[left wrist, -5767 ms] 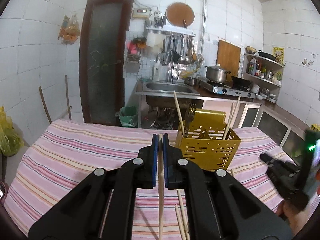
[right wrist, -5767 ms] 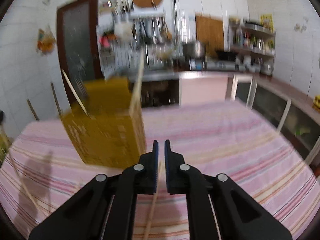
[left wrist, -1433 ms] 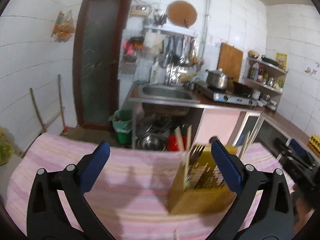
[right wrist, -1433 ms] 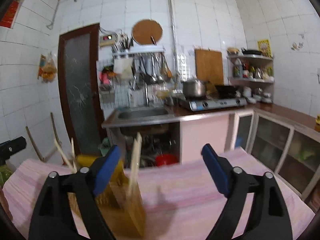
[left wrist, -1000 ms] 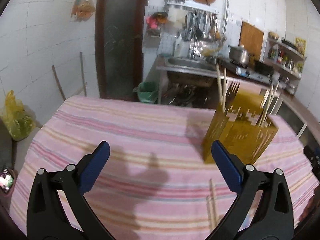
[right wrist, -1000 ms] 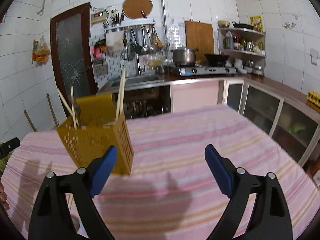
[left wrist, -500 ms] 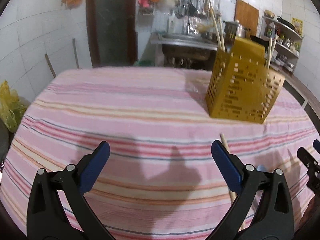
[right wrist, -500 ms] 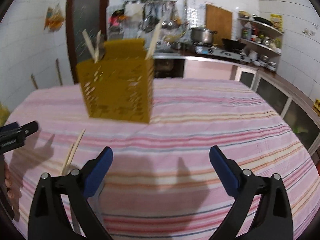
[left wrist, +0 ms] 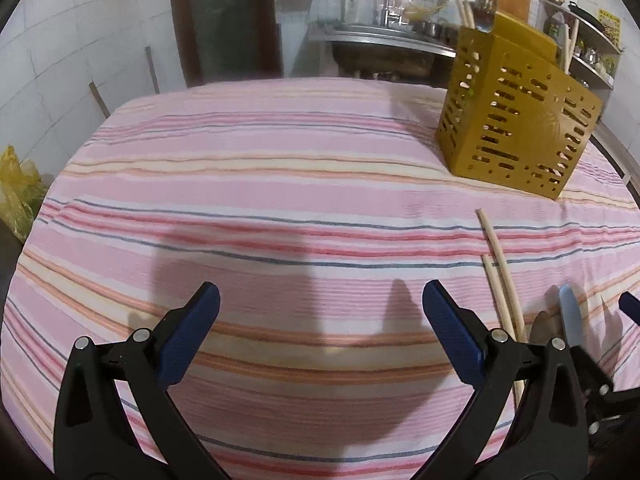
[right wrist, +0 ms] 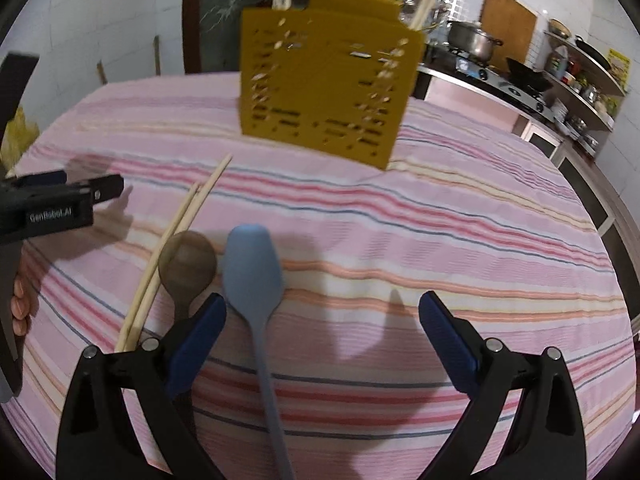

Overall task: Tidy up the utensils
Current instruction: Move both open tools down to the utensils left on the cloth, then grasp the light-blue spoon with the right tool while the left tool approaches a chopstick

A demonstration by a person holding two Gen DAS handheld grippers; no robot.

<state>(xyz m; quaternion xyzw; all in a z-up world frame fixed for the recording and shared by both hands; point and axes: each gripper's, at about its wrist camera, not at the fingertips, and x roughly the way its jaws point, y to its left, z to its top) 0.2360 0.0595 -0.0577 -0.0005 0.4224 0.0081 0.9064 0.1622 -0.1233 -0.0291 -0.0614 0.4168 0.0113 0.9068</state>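
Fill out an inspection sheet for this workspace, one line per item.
Surface: table under a pink striped tablecloth.
Job's things: yellow perforated utensil holder standing upright, chopsticks and a fork inside; two loose chopsticks, a brown wooden spoon and a blue silicone spatula lying on the cloth.
Clutter: nothing seen.
Grippers: left claw open, holding nothing; right claw open, above the spatula handle.
Cables: nothing seen.
Surroundings: tiled kitchen, sink, stove with pot, door.
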